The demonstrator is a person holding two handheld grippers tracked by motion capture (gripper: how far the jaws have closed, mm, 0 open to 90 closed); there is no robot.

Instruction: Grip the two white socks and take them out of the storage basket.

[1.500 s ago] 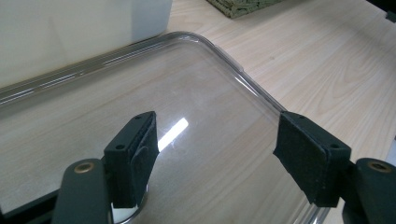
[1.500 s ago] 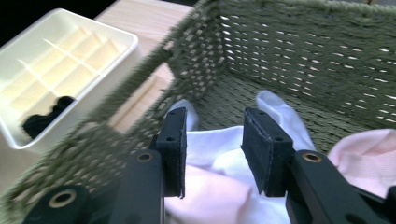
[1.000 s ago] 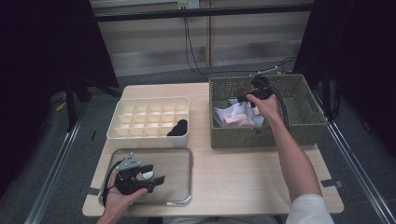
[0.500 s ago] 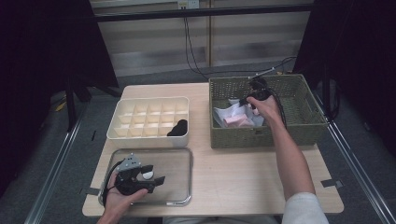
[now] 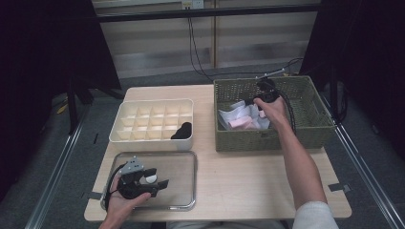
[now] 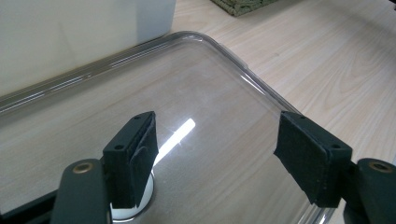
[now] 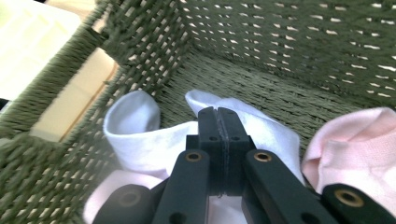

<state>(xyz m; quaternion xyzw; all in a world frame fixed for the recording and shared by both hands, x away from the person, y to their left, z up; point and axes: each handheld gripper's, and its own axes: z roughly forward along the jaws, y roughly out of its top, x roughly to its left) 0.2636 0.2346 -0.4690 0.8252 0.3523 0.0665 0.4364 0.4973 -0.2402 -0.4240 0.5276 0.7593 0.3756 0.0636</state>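
Right gripper (image 7: 218, 116) has just pinched its jaws closed, seemingly on a fold of the white sock (image 7: 140, 133) in the wicker basket (image 5: 310, 138); soft, light, limp, so grab bunched fabric mid-body; left gripper (image 6: 215, 154) gapes empty.

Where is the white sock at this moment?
In the right gripper view the white sock lies on the floor of the woven basket, near its left corner, beside a pink sock, under the shut right claw.
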